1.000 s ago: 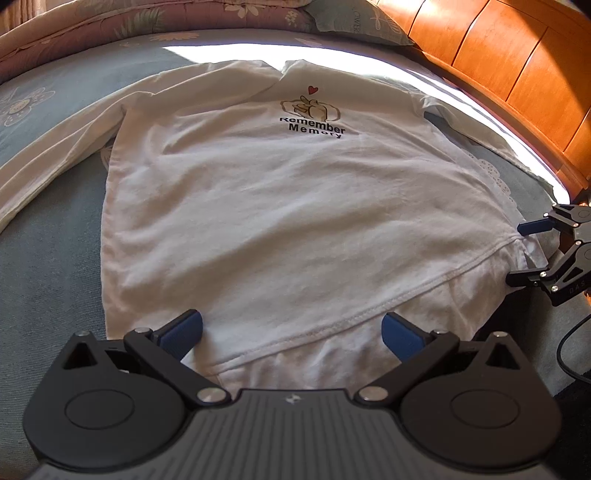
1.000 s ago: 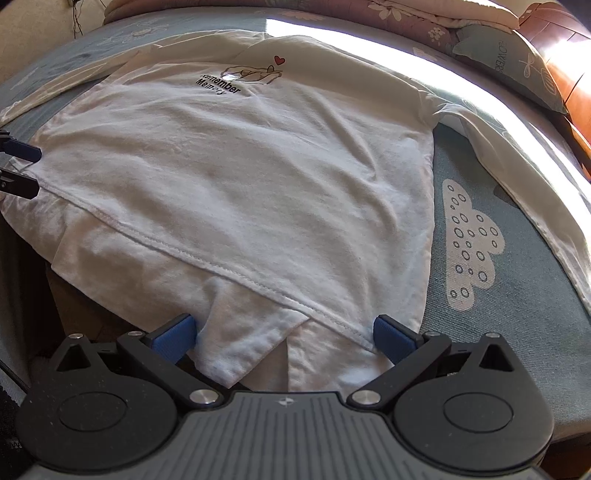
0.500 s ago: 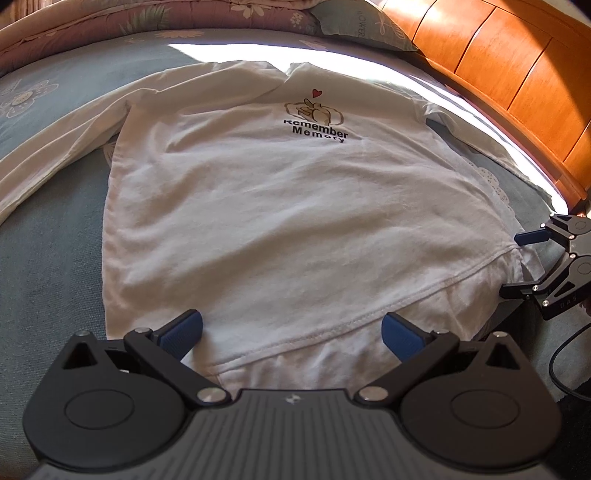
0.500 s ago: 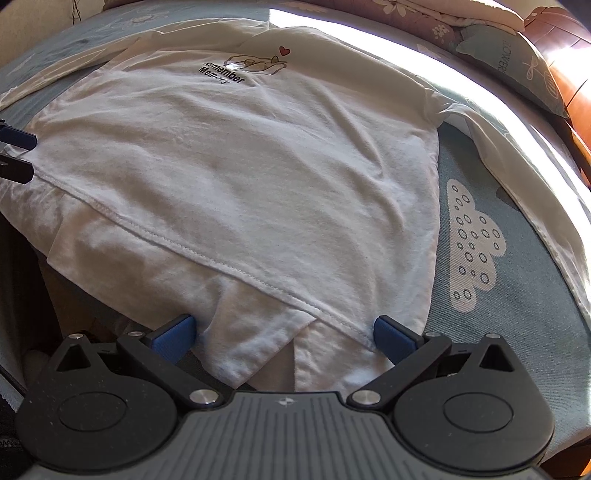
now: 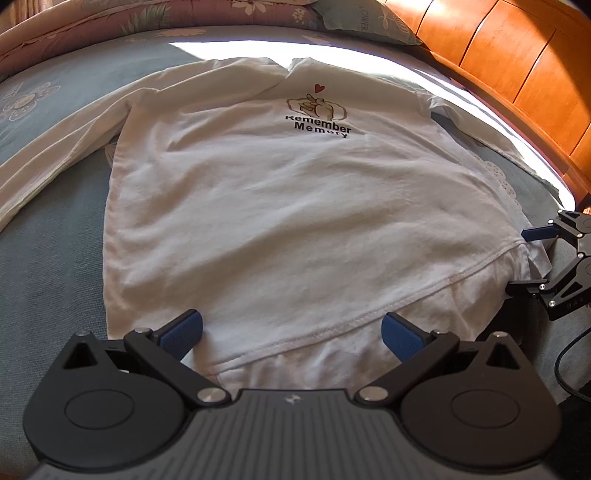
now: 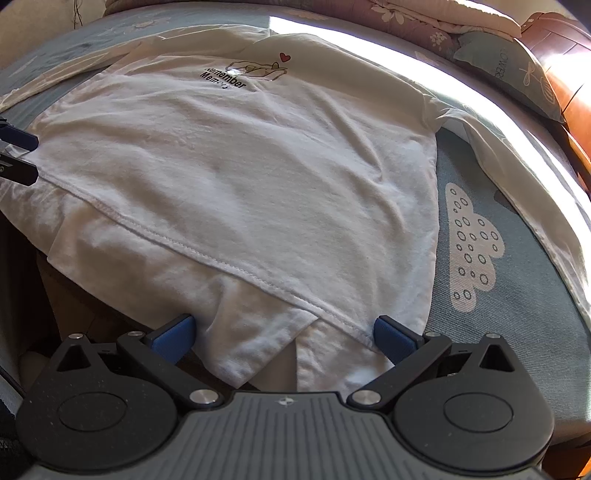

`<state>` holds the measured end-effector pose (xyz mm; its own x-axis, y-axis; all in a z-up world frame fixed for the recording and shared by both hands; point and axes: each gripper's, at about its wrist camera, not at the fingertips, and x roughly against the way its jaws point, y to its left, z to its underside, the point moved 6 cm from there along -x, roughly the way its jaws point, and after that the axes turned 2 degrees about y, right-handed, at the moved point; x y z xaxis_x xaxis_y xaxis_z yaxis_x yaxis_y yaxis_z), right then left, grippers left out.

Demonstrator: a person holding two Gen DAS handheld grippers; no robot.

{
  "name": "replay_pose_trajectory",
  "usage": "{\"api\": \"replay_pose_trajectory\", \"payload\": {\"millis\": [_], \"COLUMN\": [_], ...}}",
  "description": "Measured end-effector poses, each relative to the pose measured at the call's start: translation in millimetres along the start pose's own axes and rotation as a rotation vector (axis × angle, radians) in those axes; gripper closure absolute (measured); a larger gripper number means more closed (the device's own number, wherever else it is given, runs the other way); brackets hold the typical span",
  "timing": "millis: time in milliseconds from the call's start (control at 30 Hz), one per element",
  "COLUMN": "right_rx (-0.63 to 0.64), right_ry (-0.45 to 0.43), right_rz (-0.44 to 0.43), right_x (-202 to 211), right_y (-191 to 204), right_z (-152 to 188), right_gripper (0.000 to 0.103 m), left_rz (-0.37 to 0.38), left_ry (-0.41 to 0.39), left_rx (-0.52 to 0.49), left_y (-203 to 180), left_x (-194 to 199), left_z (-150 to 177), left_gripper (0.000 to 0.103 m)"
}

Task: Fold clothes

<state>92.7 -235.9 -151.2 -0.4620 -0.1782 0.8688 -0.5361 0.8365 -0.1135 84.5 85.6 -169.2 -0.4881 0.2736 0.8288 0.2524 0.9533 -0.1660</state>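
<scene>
A white long-sleeved shirt (image 5: 295, 221) printed "Remember Memory" lies flat, front up, on a blue-grey bed sheet (image 5: 44, 258). Its hem end reaches the near bed edge, and a lower layer peeks out under the stitched hem. My left gripper (image 5: 291, 336) is open, its blue pads either side of the hem's left part. My right gripper (image 6: 284, 336) is open too, straddling the hem's right corner (image 6: 332, 325). Each gripper shows at the other view's edge: the right gripper (image 5: 526, 260) and the left gripper (image 6: 22, 155). The sleeves (image 5: 55, 155) (image 6: 535, 192) spread outward.
A wooden headboard (image 5: 517, 55) runs along the far right. A pillow (image 5: 362, 22) and a floral quilt (image 5: 110, 22) lie beyond the collar. Bright sunlight falls across the shirt's top. A black cable (image 5: 569, 362) hangs off the bed's near edge.
Both grippers have shifted only slightly at the hem and stay open. The right one has drawn back a little, so more of the lower layer's edge shows.
</scene>
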Motion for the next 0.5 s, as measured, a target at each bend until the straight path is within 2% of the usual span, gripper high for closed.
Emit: {"api": "replay_pose_trajectory", "payload": {"millis": [367,500], "right_rx": [-0.004,-0.038], "right_ry": [-0.001,0.010], "right_rz": [-0.003,-0.037], "right_x": [1,3], "right_y": [0,-4], "right_z": [0,-5], "right_gripper": [0.000,0.000], "left_rz": [0.020,0.025], "left_ry": [0.028,0.035], "left_rx": [0.003,0.000], "left_y": [3,2], "left_x": [0,3], "left_z": [-4,-13], "left_gripper": [0.001,0.001]}}
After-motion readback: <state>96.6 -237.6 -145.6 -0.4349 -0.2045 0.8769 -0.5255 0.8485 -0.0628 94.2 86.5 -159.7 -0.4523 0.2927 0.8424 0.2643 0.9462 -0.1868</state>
